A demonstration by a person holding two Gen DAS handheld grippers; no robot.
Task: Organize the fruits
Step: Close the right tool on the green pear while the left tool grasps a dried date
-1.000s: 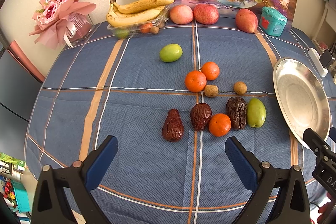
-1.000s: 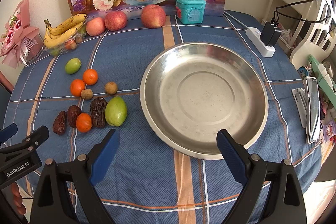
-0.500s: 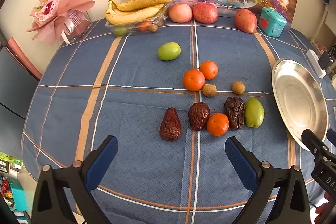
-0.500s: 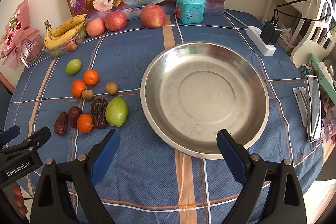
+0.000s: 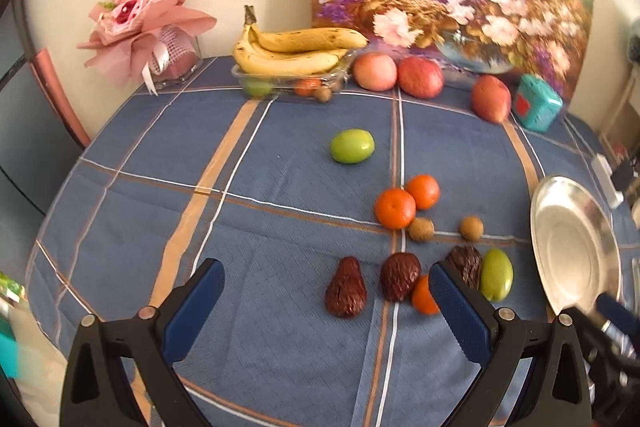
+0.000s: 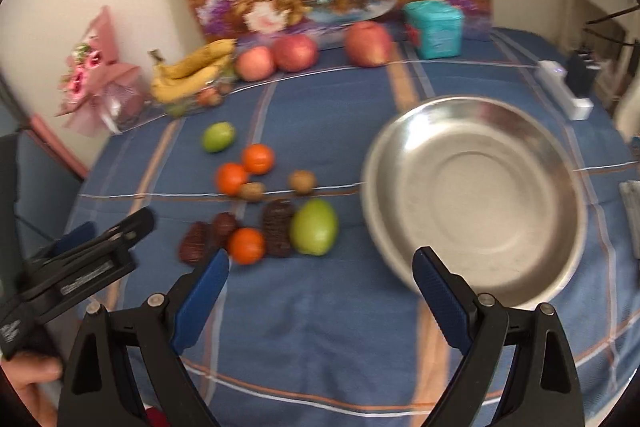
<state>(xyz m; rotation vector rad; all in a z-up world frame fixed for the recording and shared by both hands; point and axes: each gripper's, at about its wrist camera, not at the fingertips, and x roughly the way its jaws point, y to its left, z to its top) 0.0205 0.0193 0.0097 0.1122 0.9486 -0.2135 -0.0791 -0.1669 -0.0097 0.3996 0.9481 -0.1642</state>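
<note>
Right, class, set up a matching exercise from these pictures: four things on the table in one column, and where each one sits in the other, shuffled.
Things
1. bananas
2. metal plate
3. teal box
4. pink bouquet

Places
A. far left corner, by the wall
B. on top of a clear tray holding small fruit
C. right of the scattered fruit, nothing on it
D. in front of the flower painting, right of the red apples

Pairs: 1-B, 2-C, 3-D, 4-A
</note>
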